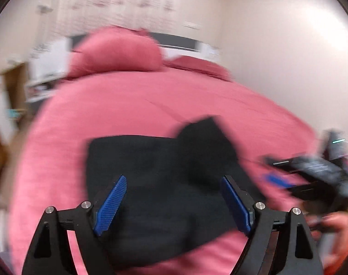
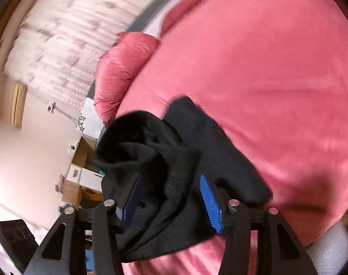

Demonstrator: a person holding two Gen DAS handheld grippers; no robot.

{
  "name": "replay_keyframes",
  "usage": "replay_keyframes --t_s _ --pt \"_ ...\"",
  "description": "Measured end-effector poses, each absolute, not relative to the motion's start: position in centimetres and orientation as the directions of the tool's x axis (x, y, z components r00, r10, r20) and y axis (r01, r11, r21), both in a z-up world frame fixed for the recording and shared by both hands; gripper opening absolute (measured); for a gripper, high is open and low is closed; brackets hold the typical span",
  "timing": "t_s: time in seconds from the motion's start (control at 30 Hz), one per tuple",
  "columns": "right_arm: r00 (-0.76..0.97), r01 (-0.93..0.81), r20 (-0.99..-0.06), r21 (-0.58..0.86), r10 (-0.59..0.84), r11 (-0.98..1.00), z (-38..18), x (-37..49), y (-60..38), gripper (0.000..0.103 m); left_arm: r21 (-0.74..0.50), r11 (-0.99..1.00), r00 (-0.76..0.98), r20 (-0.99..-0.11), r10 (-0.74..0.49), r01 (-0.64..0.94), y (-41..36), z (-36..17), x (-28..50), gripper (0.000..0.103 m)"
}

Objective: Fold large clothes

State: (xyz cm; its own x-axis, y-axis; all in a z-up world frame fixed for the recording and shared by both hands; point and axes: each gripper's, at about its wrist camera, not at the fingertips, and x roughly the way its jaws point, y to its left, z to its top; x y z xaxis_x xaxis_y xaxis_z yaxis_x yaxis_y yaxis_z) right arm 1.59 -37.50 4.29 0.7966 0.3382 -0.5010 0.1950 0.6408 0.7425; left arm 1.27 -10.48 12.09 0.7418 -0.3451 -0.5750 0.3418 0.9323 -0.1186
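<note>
A black garment (image 1: 155, 160) lies in a roughly square fold on the pink bedspread (image 1: 128, 105), one corner sticking up at its far right. My left gripper (image 1: 173, 178) hovers over its near part, jaws wide apart and nothing between the blue pads (image 1: 112, 204). My right gripper (image 1: 274, 170) shows blurred at the right edge. In the right wrist view, a bunched fold of the black garment (image 2: 151, 151) stands loosely between the spread jaws of my right gripper (image 2: 171, 178). The right pad (image 2: 210, 204) is bare; cloth partly hides the left one.
A pink pillow (image 1: 116, 50) lies at the head of the bed, before pale curtains (image 1: 128, 4). Wooden shelves and white boxes (image 2: 82, 174) stand beside the bed. A hand (image 1: 341, 222) holds the right gripper. The pink bedspread (image 2: 265, 68) stretches wide beyond the garment.
</note>
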Motion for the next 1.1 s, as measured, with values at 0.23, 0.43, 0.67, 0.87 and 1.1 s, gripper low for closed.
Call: replay_keyframes --t_s 0.23,0.43,0.67,0.87,1.1 --pt "0.785 -0.037 -0.524 0.495 0.331 0.868 9.3 5.3 -32.3 0.069 -0.112 0.982 0.645 -0.742 -0.183 0.15 -5.1 6.1 4.4 0.084" --pt "0.657 -0.152 -0.7 0.241 0.28 0.959 8.0 9.3 -27.5 0.012 -0.117 0.978 0.624 -0.755 -0.202 0.175 -4.6 4.0 2.8 0.085" --pt "0.731 0.053 -0.62 0.468 0.285 0.882 10.0 3.8 -35.3 0.004 -0.089 0.976 0.632 -0.75 -0.198 0.2 -4.6 3.7 1.9 0.089" --pt "0.618 0.15 -0.744 0.429 0.254 0.891 3.8 5.0 -36.8 0.012 -0.121 0.974 0.6 -0.771 -0.213 0.19 -3.6 2.7 2.5 0.091" --pt "0.736 0.023 -0.588 0.517 0.335 0.856 6.9 7.6 -37.0 0.062 -0.093 0.975 0.625 -0.755 -0.2 0.2 -3.5 2.7 1.7 0.091"
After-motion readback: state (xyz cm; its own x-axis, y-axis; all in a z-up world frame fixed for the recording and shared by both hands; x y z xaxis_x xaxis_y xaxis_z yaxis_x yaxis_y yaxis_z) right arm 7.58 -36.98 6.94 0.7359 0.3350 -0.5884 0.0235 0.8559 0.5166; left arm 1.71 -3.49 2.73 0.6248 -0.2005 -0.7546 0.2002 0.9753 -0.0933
